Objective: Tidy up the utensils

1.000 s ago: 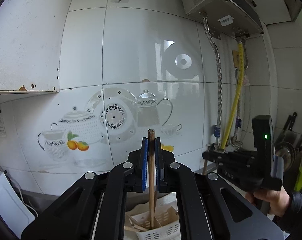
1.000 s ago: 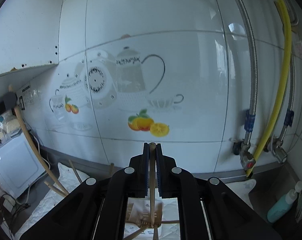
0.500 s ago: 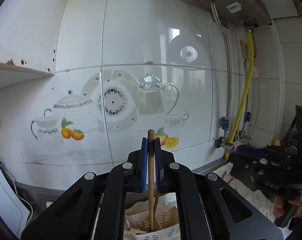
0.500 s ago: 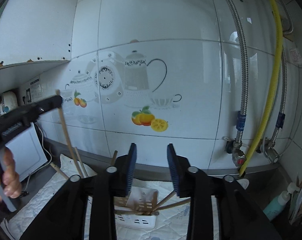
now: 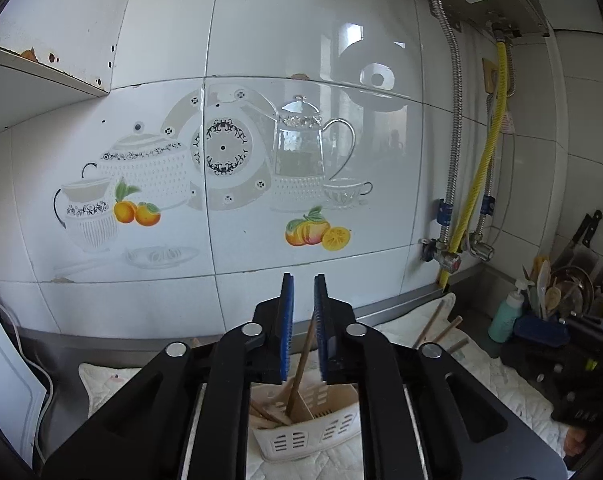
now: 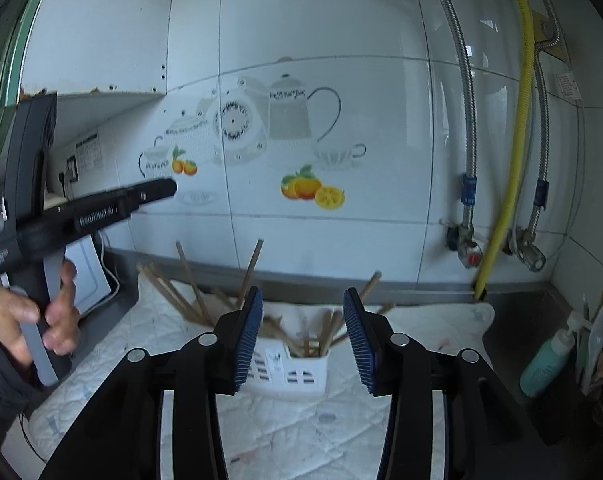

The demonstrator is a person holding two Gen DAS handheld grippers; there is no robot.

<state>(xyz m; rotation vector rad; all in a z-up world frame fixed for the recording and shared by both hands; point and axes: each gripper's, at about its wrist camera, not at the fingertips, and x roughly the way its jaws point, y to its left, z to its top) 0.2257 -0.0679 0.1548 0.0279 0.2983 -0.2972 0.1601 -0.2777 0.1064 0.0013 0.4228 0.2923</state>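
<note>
- Nearest, the left hand-held gripper [image 5: 301, 304] points level at the tiled wall, its blue pads [image 5: 286, 320] a narrow gap apart and gripping nothing; a wooden chopstick [image 5: 301, 354] leans in that gap, its lower end in the white slotted utensil basket [image 5: 315, 432] below.
- Likewise the right hand-held gripper [image 6: 301, 320] stands level and wide apart, empty, above the same basket [image 6: 289, 372], where several chopsticks [image 6: 325, 330] splay outward.
- At the left of the right wrist view, the person's left hand [image 6: 37, 312] wraps the other tool's handle; white lettering on its black body is too blurred to read.
- Both baskets views sit on a white quilted mat [image 6: 301, 428] covering the surface.
- Farther right, a teal pump bottle [image 6: 547, 356] stands beside a holder of spoons, partly cut off by the frame edge.
- Behind, the wall [image 5: 301, 80] shows teapot and fruit decals, a yellow hose [image 6: 509, 152], and small stickers whose print is illegible.
</note>
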